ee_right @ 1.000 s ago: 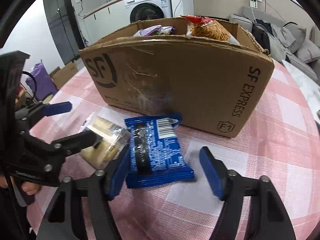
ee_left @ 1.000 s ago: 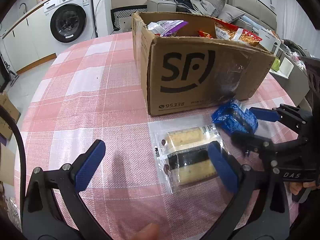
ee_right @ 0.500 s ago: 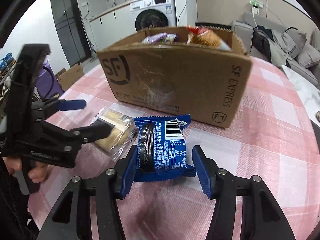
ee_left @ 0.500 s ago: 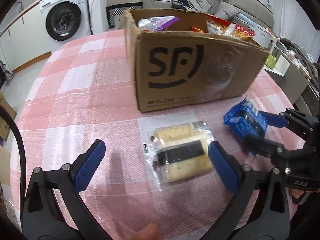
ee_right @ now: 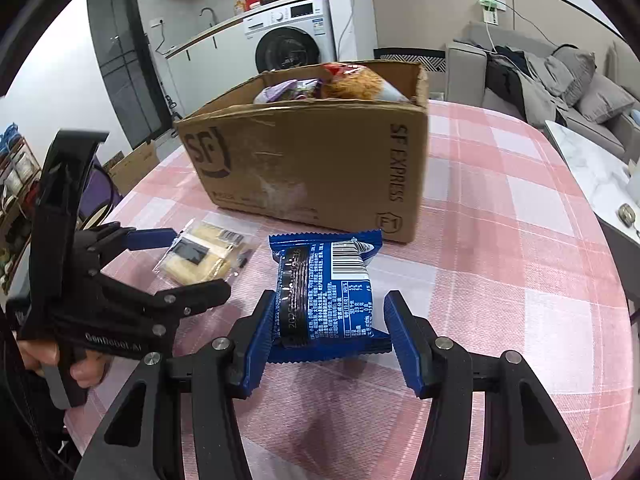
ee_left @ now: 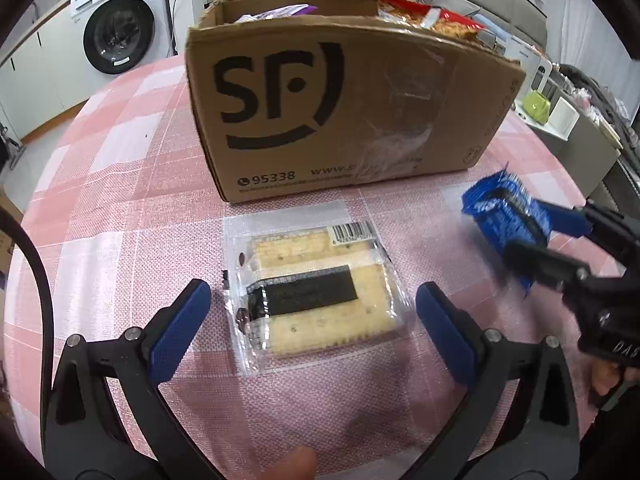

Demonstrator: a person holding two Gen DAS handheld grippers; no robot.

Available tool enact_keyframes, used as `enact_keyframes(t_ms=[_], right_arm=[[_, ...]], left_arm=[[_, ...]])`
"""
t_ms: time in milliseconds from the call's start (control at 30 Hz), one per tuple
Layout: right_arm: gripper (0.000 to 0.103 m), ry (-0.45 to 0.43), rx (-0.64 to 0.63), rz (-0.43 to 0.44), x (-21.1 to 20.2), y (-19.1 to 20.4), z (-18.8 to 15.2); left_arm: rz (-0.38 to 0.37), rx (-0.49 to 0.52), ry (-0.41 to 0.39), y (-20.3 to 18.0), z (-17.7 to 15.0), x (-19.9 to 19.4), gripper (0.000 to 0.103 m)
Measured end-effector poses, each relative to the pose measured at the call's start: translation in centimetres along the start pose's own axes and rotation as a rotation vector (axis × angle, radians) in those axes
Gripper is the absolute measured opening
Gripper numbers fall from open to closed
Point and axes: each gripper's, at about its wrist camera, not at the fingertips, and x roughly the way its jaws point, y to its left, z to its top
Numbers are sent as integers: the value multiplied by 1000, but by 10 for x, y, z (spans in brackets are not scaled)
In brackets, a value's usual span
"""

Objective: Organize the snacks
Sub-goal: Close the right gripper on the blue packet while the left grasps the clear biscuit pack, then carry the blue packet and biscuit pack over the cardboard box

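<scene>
Right tool [ee_right: 330,334] clamped on blue snack packet [ee_right: 326,292], lifted off the counter [ee_right: 500,240]; left tool [ee_left: 312,320] spread wide, straddling clear cracker pack [ee_left: 316,284] before cardboard box [ee_left: 340,120].

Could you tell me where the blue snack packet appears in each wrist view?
Left wrist view: blue snack packet at the right edge, held in the right gripper.
Right wrist view: lower centre, between that gripper's fingers.
Shared landmark: the SF cardboard box behind it.
</scene>
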Motion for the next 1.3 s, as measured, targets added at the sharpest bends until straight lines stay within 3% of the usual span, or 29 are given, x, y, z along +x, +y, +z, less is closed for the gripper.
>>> enact_keyframes(t_ms=[100,367,533,600,700,1300], right_arm=[[55,-1,10,-9,-1,-4,0],[55,4,20,-13,3,-4,1],[55,3,22,-11,5,-3,1],[55,0,24,-12,4,-4,1],[55,-3,25,-13,4,-4,0],[55,-22,21,-14,-3,1,0]], left_arm=[[34,32,1,-7,-2,2,102],[27,30,-3,-7,-1,1,101],[15,43,-21,-9,-6,-5,88],[4,60,-37,-10,-6,-9,73],[-4,76,-46,-11,-8,-11,63],[-52,102,-93,-23,-10,-38,59]])
